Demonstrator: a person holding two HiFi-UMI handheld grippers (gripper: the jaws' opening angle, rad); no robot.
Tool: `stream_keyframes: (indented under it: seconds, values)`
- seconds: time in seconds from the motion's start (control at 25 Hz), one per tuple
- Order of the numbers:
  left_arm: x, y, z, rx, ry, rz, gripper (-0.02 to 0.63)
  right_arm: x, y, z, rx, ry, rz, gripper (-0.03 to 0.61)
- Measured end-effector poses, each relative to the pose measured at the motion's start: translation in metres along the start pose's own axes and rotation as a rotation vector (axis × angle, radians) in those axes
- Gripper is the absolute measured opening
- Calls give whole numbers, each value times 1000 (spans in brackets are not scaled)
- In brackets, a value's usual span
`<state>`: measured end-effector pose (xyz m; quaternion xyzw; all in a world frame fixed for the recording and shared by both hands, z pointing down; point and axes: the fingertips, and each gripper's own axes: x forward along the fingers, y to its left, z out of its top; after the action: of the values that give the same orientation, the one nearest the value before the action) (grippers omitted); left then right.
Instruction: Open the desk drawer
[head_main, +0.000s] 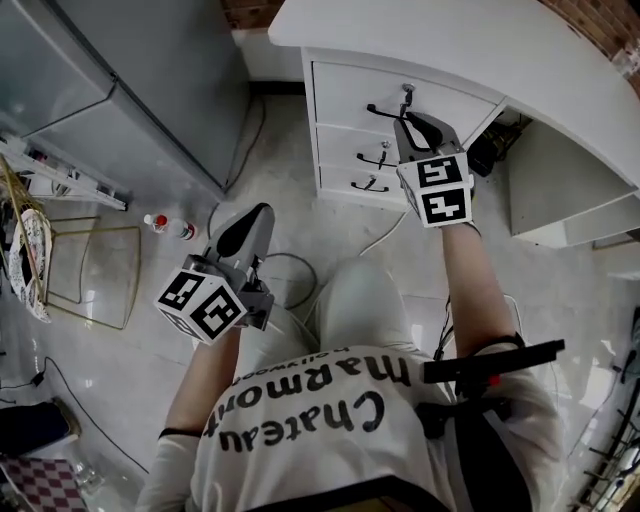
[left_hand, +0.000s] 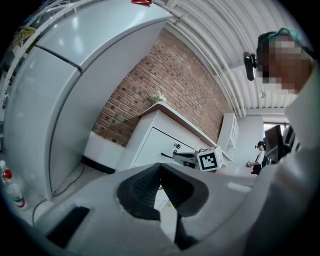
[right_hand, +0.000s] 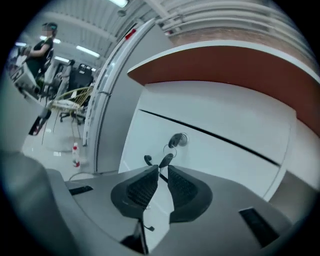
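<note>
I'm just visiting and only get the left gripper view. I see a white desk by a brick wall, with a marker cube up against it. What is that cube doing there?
Observer: It belongs to the right tool. The right gripper view shows its jaws closed on the thin black handle of the top drawer.
Operator: So is the drawer open?
Observer: Not yet. In the head view the top drawer sits flush with the middle drawer below it.
Operator: Anything else on it?
Observer: A key hangs from the lock just above the handle.
</note>
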<state>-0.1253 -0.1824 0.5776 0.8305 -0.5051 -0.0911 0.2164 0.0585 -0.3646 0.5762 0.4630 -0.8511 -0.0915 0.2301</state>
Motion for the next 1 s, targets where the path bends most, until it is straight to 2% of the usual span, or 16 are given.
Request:
stream_keyframes:
  seconds: [0.04, 0.08, 0.12, 0.16, 0.24, 0.32, 0.44, 0.6, 0.68, 0.76, 1.0]
  values:
    - [-3, 2, 1, -4, -5, 6, 15, 4, 4, 1, -68, 22, 23, 28]
    - [-6, 4, 2, -10, -13, 10, 15, 9, 8, 0, -130, 53, 57, 70]
    - [-8, 6, 4, -20, -22, 16, 15, 13, 12, -3, -190, 87, 96, 138]
    - [-9, 8, 6, -31, -29, 23, 15, 16, 16, -5, -248, 116, 135, 146]
    - [-9, 10, 7, -40, -33, 29, 15, 21, 21, -7, -344, 139, 201, 146]
    - [-6, 11, 5, -29, -24, 22, 15, 25, 21, -7, -384, 140, 251, 83]
    - [-1, 11, 1, -19, -11, 12, 15, 29, 22, -8, -446, 183, 310, 58]
    - [-2, 10, -6, -33, -3, 6, 15, 29, 26, -17, -683, 325, 316, 57]
    - [-5, 11, -4, -33, -8, 10, 15, 31, 26, -17, -699, 349, 299, 55]
    - [-8, 11, -3, -33, -17, 18, 15, 33, 23, -15, -685, 333, 274, 32]
    - [-14, 0, 3, -33, -38, 1, 15, 31, 22, -13, -634, 270, 253, 32]
